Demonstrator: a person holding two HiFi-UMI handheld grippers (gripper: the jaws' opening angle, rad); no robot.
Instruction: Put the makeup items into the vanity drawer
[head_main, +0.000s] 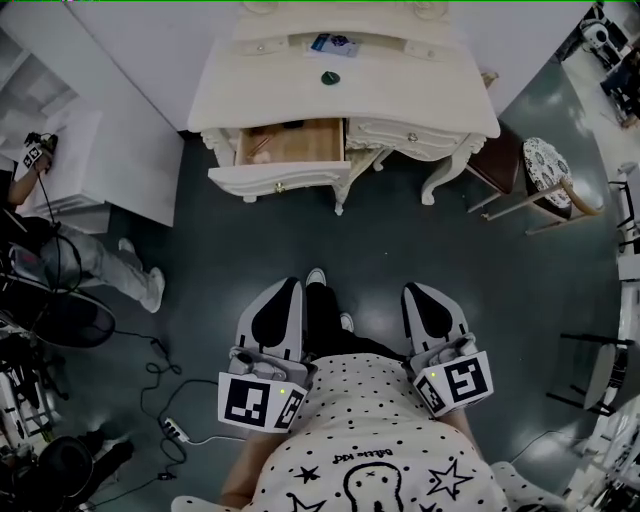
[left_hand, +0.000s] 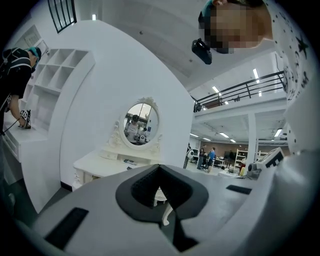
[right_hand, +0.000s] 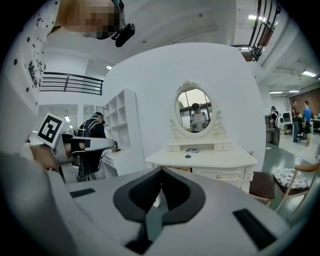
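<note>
A person is standing well short of the desk (head_main: 430, 105), left tool (head_main: 285, 290) and right tool (head_main: 418, 292) both closed on nothing; reaching the small dark item (head_main: 330, 77) beyond the open drawer (head_main: 312, 146) likely comes next.

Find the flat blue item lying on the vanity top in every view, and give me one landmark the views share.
Head view: the blue item lies at top centre, near the vanity's back edge.
Left gripper view: the blue item is left of centre, just below the oval mirror.
Right gripper view: the blue item is right of centre, under the mirror.
Shared landmark: the white vanity top.
</note>
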